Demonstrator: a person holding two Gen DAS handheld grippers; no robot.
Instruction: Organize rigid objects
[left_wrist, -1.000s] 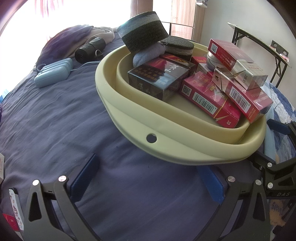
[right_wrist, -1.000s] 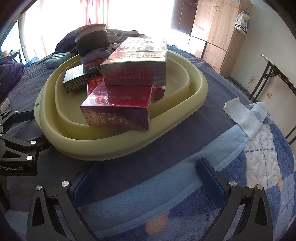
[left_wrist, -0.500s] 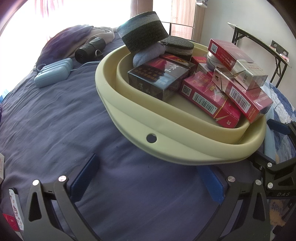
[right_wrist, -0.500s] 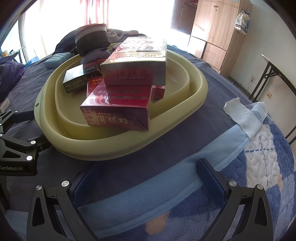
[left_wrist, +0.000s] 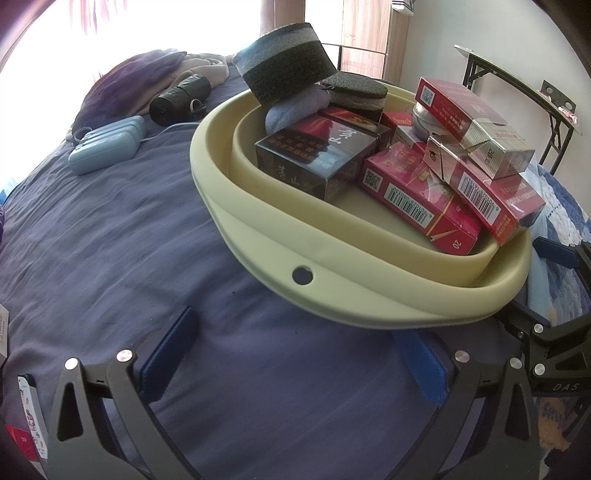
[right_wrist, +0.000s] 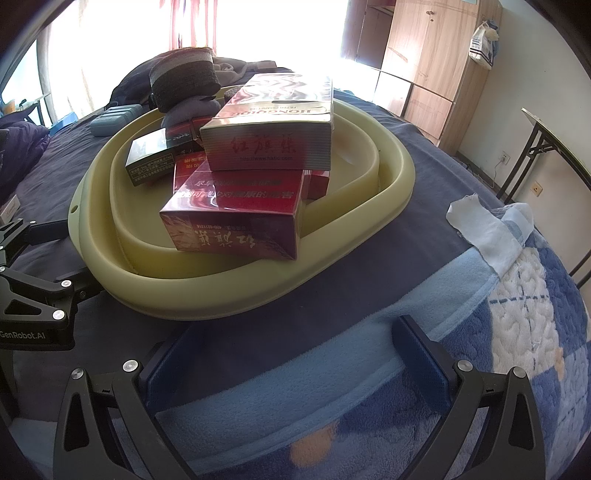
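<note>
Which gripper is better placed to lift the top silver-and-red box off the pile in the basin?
Probably right: the right gripper faces that box head-on, while from the left gripper it lies beyond other boxes.

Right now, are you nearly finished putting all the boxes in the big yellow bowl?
Looks mostly done: the red boxes, a dark box and the black foam rolls already sit piled in the yellow basin. In hand: nothing, as the left gripper and right gripper are both open and empty over the bed. Maybe left: the blue case and black cylinder lying outside.
</note>
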